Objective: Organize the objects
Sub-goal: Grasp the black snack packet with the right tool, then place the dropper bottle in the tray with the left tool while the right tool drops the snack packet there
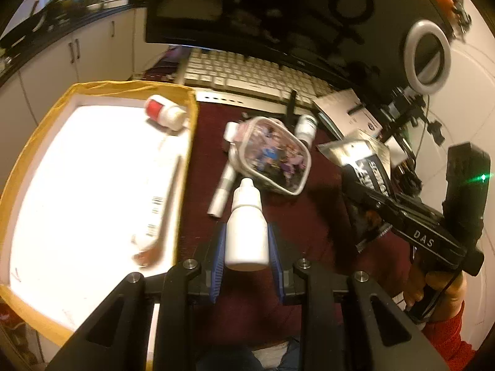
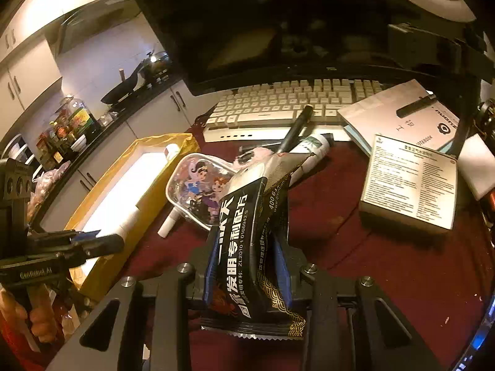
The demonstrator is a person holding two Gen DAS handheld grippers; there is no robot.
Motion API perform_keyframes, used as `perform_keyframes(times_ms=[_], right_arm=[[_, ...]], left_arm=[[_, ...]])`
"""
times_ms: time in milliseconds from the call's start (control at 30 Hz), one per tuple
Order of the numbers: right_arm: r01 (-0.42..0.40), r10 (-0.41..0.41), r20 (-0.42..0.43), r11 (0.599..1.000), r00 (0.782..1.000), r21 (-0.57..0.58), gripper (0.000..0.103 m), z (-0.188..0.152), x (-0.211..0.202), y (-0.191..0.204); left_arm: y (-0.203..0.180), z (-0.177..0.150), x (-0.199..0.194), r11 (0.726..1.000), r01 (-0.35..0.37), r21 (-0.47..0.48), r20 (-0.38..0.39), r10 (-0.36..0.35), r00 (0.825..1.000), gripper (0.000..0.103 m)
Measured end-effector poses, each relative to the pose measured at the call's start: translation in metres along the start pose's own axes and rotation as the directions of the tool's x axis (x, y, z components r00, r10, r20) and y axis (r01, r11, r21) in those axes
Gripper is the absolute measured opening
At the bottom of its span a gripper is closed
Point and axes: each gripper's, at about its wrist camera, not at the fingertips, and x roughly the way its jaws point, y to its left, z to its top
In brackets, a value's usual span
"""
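Left hand-held gripper has a white dropper bottle pinched between its blue pads, right beside the yellow-rimmed box. Cartoon pouch sits ahead on the table; the right hand-held gripper grips a black packet.

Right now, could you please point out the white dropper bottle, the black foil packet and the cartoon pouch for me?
White dropper bottle point(image 1: 247, 232): left wrist view, middle of its body.
Black foil packet point(image 2: 244, 247): right wrist view, printed front.
Cartoon pouch point(image 1: 273, 154): left wrist view, clear printed face.
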Motion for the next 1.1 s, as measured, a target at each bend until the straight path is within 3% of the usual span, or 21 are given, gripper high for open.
perform_keyframes(times_ms=[367, 800, 1100], right_arm=[[-0.034, 0.033, -0.009, 0.998, 0.999, -0.059, 0.036, 0.007, 0.006, 0.026], [-0.082, 0.079, -0.033, 0.989, 0.996, -0.124, 0.036, 0.012, 0.02, 0.061], [-0.118, 0.113, -0.036, 0.975, 0.993, -0.188, 0.036, 0.024, 0.026, 0.093]], left_arm=[[0.048, 0.002, -0.027, 0.993, -0.064, -0.098, 0.047, 0.068, 0.997, 0.026], [0.091, -0.028, -0.041, 0.977, -0.153, -0.145, 0.004, 0.155, 0.988, 0.026], [0.093, -0.042, -0.035, 0.981, -0.135, -0.142, -0.031, 0.132, 0.991, 0.026]])
